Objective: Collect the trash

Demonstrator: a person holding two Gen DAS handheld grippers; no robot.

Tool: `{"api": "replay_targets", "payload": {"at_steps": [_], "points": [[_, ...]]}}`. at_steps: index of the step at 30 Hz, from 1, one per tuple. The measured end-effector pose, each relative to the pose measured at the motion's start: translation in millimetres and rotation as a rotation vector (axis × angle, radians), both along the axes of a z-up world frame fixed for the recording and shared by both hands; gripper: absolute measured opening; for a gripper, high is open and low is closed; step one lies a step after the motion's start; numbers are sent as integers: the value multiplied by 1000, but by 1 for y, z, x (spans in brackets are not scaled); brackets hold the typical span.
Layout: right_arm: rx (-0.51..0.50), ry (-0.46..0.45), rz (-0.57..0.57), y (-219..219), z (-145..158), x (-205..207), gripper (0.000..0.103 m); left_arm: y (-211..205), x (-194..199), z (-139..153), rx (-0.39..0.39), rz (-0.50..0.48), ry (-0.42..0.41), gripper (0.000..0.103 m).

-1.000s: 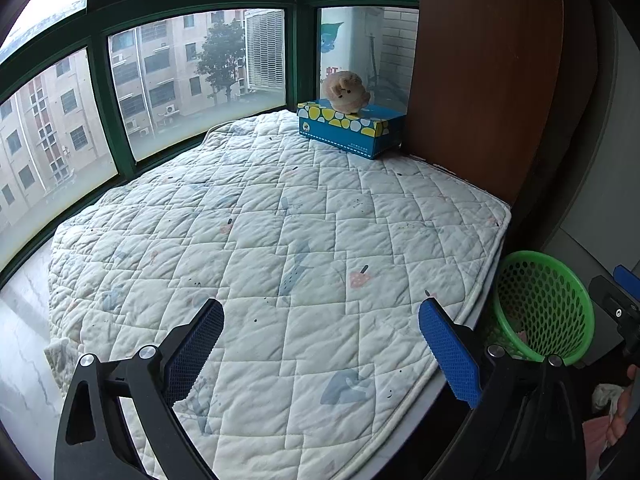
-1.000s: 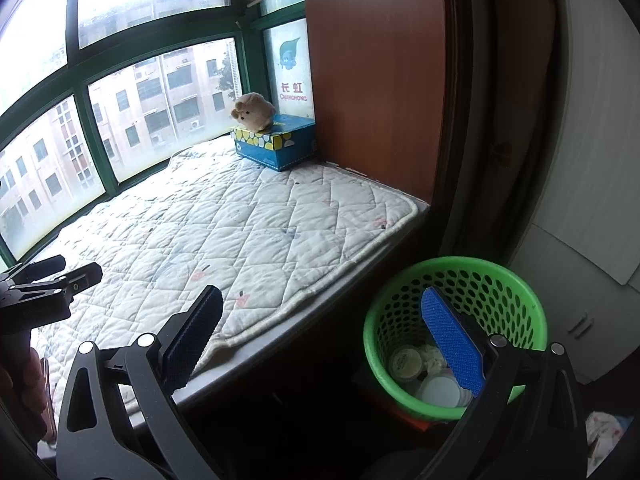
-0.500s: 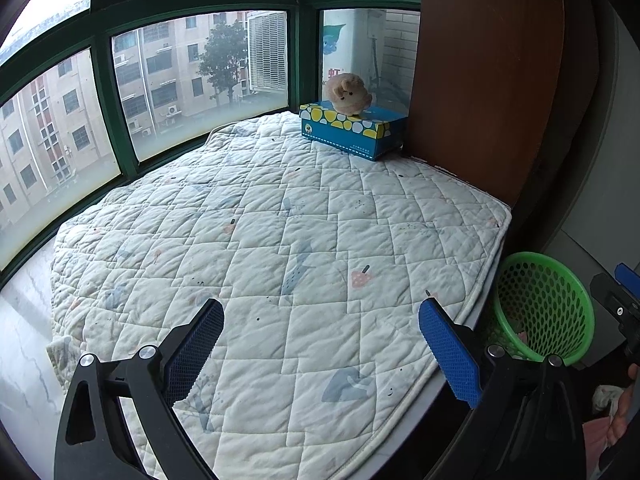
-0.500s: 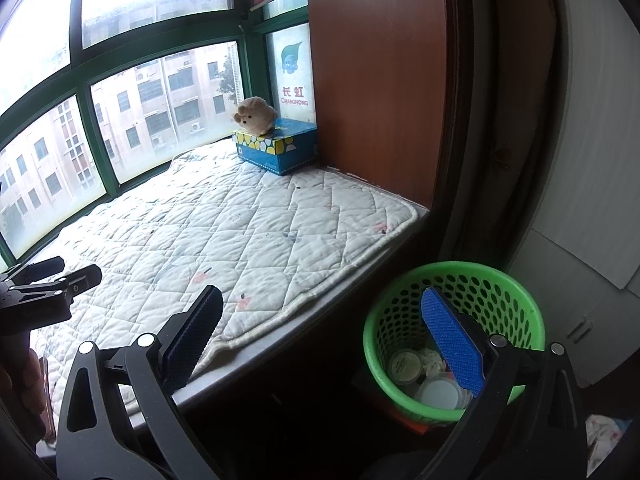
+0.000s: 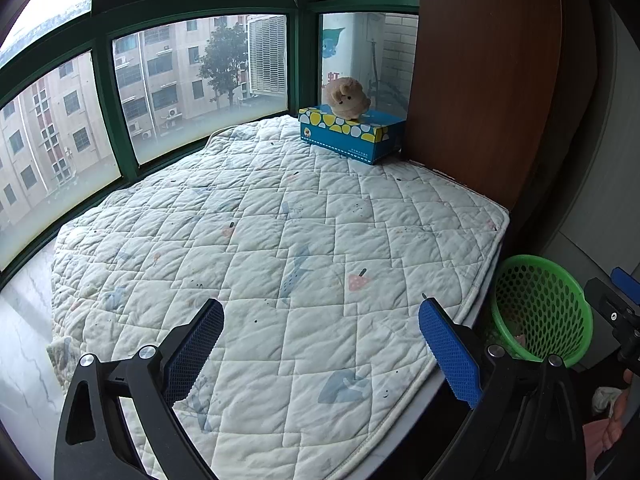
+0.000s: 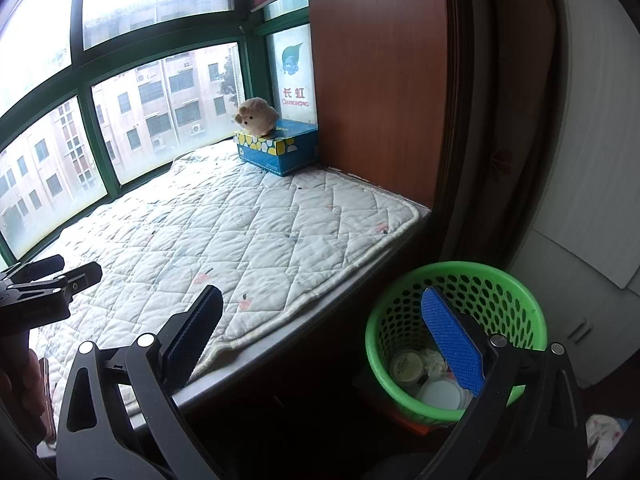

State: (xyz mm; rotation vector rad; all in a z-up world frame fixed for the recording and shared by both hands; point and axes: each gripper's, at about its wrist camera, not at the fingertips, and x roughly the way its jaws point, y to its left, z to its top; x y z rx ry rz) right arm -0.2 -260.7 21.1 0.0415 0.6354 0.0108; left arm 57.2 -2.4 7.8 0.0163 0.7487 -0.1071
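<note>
A green perforated trash basket [image 6: 460, 280] stands on the floor beside the window seat; it holds white lids and crumpled paper [image 6: 434, 380]. It also shows in the left wrist view [image 5: 560, 280] at the right. My right gripper [image 6: 320, 344] is open and empty, above and just left of the basket. My left gripper [image 5: 320, 352] is open and empty over the near edge of the white quilted mat [image 5: 280, 240]. The left gripper shows at the left edge of the right wrist view [image 6: 48, 280].
A blue tissue box [image 5: 352, 136] with a small plush toy [image 5: 346, 98] on it sits at the mat's far corner, against a brown wooden panel [image 5: 480, 80]. Green-framed windows [image 5: 104, 92] curve round the back. A white cabinet [image 6: 580, 200] stands right of the basket.
Both views have shifted slightly; the mat and tissue box sit a little higher and nearer. Both grippers stay open and empty.
</note>
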Motion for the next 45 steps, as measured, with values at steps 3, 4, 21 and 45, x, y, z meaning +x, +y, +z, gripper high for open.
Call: {"api": "replay_targets", "payload": {"at_steps": [3,4,21,45], "points": [[1,1,-1,0,0,0,99,-2,0,0,5,-1,2,95],[1,1,-1,0,0,0,99,-2,0,0,6,-1,2,95],[4,0,0,2,-2,-1,99,-5,-1,0,8,-1,3,95],[11,-1,-10,0,-4,-2,99,-7,0,-3,13,-1,1,95]]}}
